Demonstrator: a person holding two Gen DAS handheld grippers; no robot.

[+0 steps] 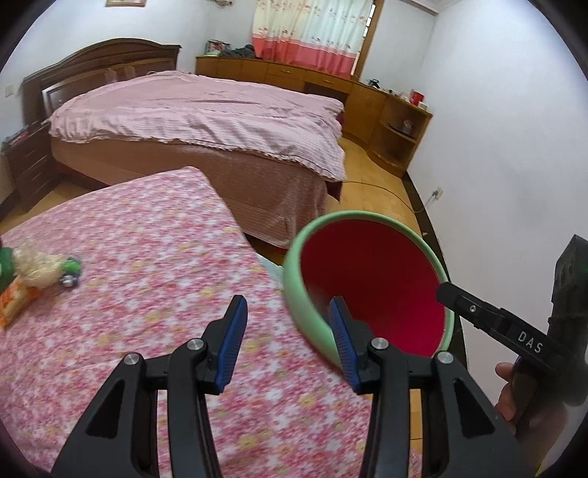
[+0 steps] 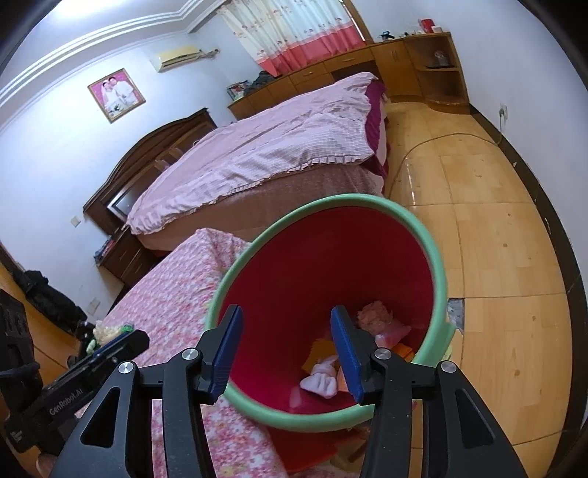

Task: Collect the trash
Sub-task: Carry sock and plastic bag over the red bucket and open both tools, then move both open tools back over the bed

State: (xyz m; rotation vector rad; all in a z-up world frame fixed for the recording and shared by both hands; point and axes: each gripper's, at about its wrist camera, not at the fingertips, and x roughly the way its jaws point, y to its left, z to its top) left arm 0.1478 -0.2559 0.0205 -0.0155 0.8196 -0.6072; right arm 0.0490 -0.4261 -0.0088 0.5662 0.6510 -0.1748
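Where the flowered table (image 1: 154, 257) ends, stands a bin (image 1: 367, 283) with a green rim and red inside, just beside the table's edge and on the wooden floor (image 2: 496, 235). Holds trash (image 2: 371, 331) at the bottom in the right wrist view: a pink crumpled wad, a white-pink scrap, orange and yellow pieces. Lies more trash (image 1: 33, 272) on the table, well apart from the bin: a pale shredded clump, something green, an orange packet, all blurred.

Hangs over the bin's mouth, the right gripper (image 2: 284, 353), jaws wide apart, blue pads (image 2: 229, 353) bare, nothing between them; one finger seems to overlap the near rim, contact not clear. Shows in the left wrist view too (image 1: 477, 316), at the bin's far side from the table, held by a hand (image 1: 509, 389).

Sits above the table's corner by the bin, the left gripper (image 1: 288, 342), likewise spread wide and holding nothing, one pad (image 1: 231, 342) over the cloth, the other in front of the bin's rim. Appears in the right wrist view as well (image 2: 110, 345), over the table.

Beyond the bin: a bed (image 1: 205, 114) under a pink cover, a long wooden cabinet (image 1: 330, 84), a curtain (image 1: 312, 29), a framed photo (image 2: 116, 95) on the wall.
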